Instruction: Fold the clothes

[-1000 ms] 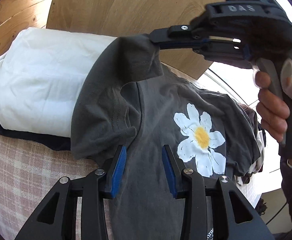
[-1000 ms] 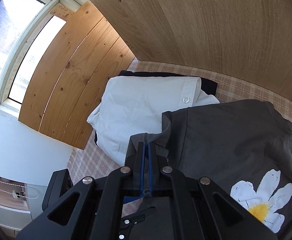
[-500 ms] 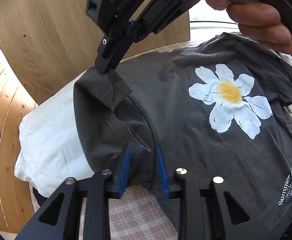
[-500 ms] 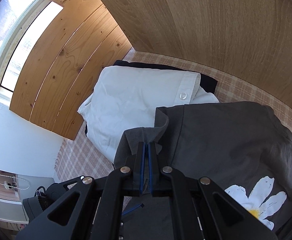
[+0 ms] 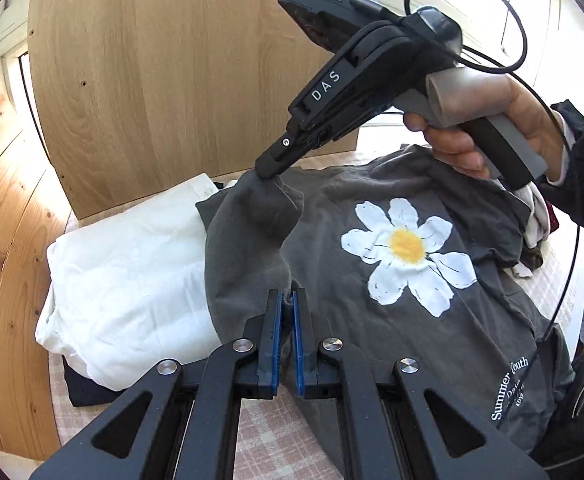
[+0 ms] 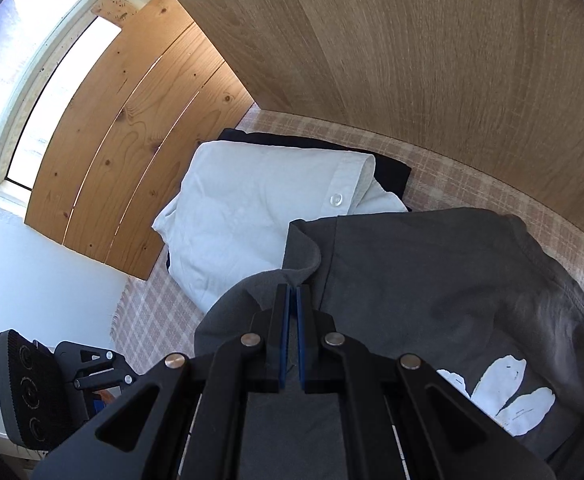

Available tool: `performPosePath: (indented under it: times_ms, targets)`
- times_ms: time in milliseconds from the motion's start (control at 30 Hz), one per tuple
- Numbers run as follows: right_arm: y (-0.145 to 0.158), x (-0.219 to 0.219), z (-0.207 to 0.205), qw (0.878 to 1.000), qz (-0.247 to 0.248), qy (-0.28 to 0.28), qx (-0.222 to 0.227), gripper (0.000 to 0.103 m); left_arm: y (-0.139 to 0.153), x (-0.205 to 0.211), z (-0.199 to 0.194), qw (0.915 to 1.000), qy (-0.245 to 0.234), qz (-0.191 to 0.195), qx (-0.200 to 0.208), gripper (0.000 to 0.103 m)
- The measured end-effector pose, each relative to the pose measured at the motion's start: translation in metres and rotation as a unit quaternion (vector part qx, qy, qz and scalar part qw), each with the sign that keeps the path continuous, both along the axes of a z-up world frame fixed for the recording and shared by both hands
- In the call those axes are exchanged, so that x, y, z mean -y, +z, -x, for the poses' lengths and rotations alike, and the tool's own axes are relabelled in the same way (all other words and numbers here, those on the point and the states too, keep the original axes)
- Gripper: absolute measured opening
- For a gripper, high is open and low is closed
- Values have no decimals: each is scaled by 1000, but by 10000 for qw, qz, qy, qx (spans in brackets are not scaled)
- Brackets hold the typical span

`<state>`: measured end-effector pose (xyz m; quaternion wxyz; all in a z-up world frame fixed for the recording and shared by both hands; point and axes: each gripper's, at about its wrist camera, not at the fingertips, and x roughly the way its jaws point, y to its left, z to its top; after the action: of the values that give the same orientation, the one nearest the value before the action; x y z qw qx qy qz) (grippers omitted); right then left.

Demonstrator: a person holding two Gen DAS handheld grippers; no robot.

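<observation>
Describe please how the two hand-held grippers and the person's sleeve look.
The left gripper has black angular linkage arms with silver rivets and blue pads on its fingers. The right gripper is black too, marked "DAS" in white, with a grey handle, a small green light and a thin black cable looping behind it. The hand on it comes out of a dark sleeve over a white cuff.

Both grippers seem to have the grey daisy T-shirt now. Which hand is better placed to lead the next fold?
Probably the left gripper: it pinches the grey T-shirt at the near edge. The right gripper holds the far corner, lifted over the white shirt.
</observation>
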<state>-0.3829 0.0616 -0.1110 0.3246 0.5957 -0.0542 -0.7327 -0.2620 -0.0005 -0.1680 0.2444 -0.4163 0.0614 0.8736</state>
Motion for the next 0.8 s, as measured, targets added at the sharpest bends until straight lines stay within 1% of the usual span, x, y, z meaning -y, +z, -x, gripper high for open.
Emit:
performPosePath:
  times_ms: [167, 300, 367, 467, 500, 533, 600, 633, 667, 733, 767, 800]
  targets:
    - [-6, -36, -7, 9996, -10, -97, 281, 4, -18, -16, -13, 9982, -272, -376, 368, 5]
    - [-21, -53, -7, 9987, -360, -152, 322, 3, -32, -30, -18, 9950, -392, -714, 586, 5]
    - [-28, -56, -3, 9984, -404, -193, 350, 3, -36, -41, -16, 9936, -467, -786, 656, 5]
    - [-35, -50, 3, 9983, -496, -188, 225, 4, -47, -58, -9, 9917, -586, -807, 815, 6]
    - [-37, -46, 6, 9981, -567, -168, 189, 4, -53, -62, -6, 9912, -583, -758, 910, 6]
    - [-40, -42, 8, 9974, -695, -143, 140, 4, -61, -64, -3, 9893, -561, -785, 1099, 8]
    - [-46, -35, 12, 9945, -1038, -113, 13, 4, -76, -69, 2, 9844, -511, -829, 1467, 10]
    - [-50, -31, 14, 9926, -1214, -87, -21, 4, -80, -69, 1, 9834, -462, -807, 1558, 14]
    - [-54, -29, 16, 9902, -1396, -59, -24, 4, -77, -65, -4, 9841, -429, -813, 1518, 19]
    - [-61, -29, 20, 9855, -1696, -52, -64, 4, -72, -56, -13, 9857, -351, -821, 1427, 25]
    - [-61, -30, 22, 9843, -1761, -57, -131, 4, -65, -46, -19, 9881, -227, -795, 1295, 30]
    - [-59, -33, 23, 9839, -1771, -101, -214, 4, -57, -36, -25, 9902, -102, -762, 1163, 33]
